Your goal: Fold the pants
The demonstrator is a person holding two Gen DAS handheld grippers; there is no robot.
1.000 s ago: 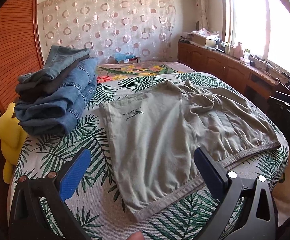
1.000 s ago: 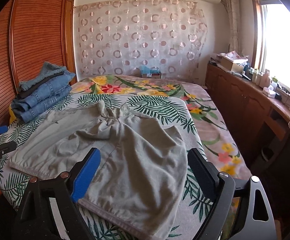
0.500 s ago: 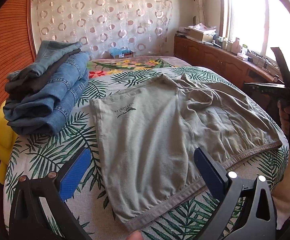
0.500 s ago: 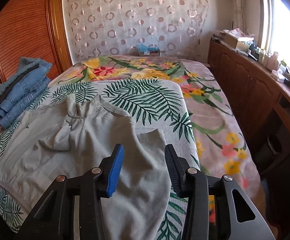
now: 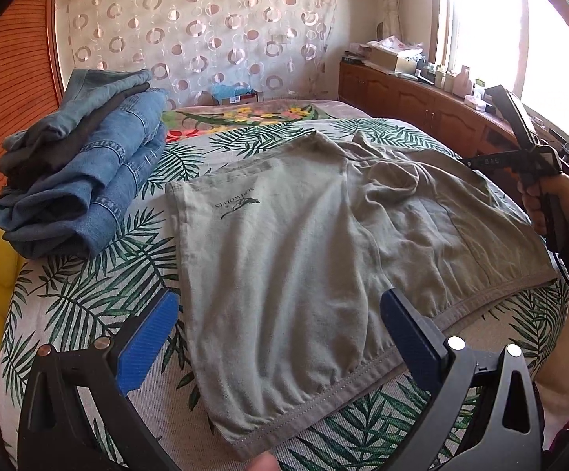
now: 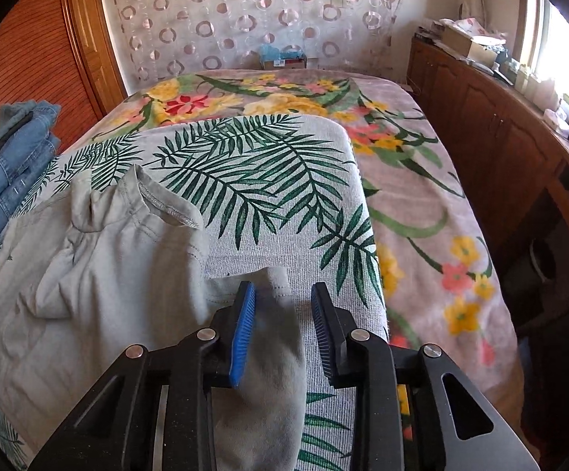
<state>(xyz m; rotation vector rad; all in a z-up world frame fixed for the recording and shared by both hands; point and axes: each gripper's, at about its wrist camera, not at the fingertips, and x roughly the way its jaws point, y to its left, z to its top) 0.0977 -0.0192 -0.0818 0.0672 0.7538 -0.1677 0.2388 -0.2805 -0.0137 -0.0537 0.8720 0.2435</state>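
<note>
Right gripper (image 6: 282,306) has dropped onto the near leg hem of the grey shorts (image 5: 296,251), jaws narrowed around the fabric but not yet pinching; left gripper (image 5: 280,324) hovers over the waistband, jaws spread; shorts lie flat on the bed (image 6: 284,157).

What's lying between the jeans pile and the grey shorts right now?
Only bare palm-leaf bedspread: in the left wrist view a strip of it separates the stacked jeans from the grey shorts. Nothing else sits in that gap.
</note>
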